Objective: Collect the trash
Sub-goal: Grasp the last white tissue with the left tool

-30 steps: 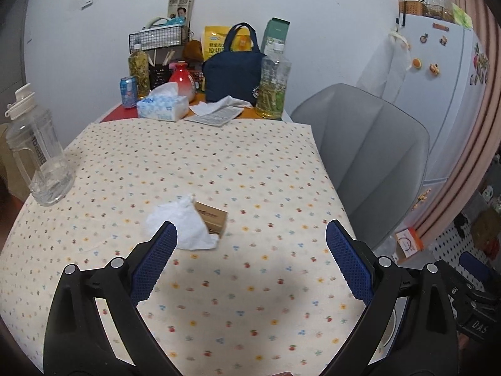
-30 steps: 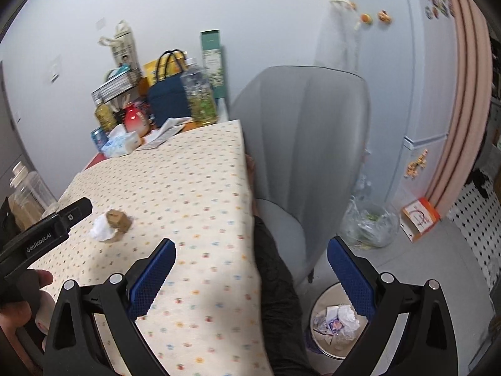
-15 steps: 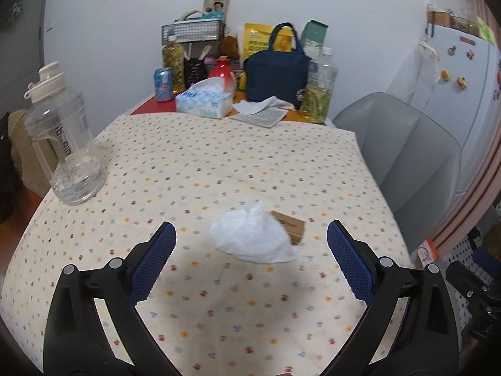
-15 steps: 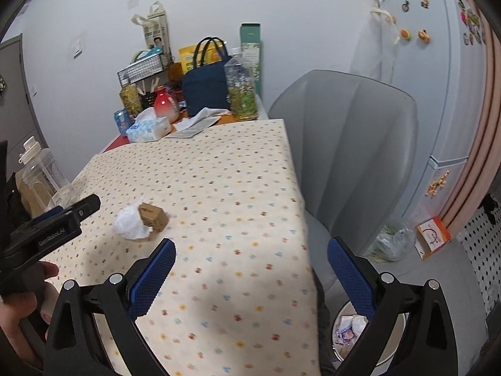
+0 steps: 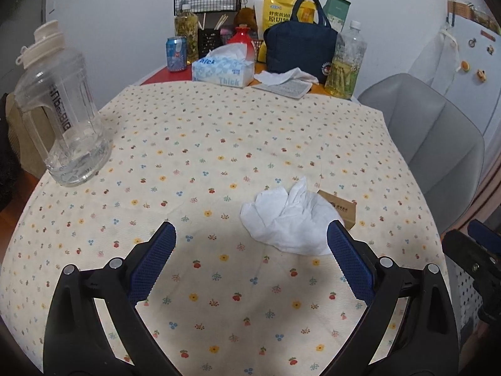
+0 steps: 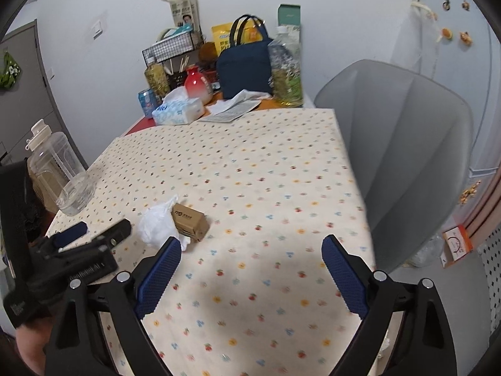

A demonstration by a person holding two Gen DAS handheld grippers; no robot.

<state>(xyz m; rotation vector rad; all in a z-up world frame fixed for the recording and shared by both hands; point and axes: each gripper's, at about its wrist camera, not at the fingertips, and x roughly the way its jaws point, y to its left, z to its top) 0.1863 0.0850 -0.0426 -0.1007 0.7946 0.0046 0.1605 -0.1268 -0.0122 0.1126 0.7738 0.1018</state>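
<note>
**Both grippers wide open above the table, tissue and box lying loose**

The table (image 5: 219, 144), under a cream cloth dotted with small flowers, filled most of both views. A grey chair (image 6: 407, 144) stood at the right of the frame against the table's edge. At the far end, along the top of the frame, sat a navy bag (image 5: 299, 50), a clear water jug (image 5: 62, 125) at the left edge, a tissue box (image 5: 223, 70), a tall bottle of yellowish liquid (image 5: 344, 62) and a blue can (image 5: 176, 54).

The left gripper (image 5: 250, 258) hung over the cloth in the lower part of its view, jaws spread wide and holding nothing. Its right finger's tip overlapped the lower right edge of the crumpled white tissue (image 5: 289, 219) in the picture; whether it touched could not be told. The right gripper (image 6: 252, 268) was likewise spread wide and empty, low in its own frame, with bare cloth between its fingers.

The tissue lay right of centre in the left wrist view, with a small brown cardboard box (image 5: 339, 208) touching its right side. In the right wrist view the pair sat left of centre, the box (image 6: 190, 221) to the right of the tissue (image 6: 158, 225), just above the gripper's left fingertip.
</note>
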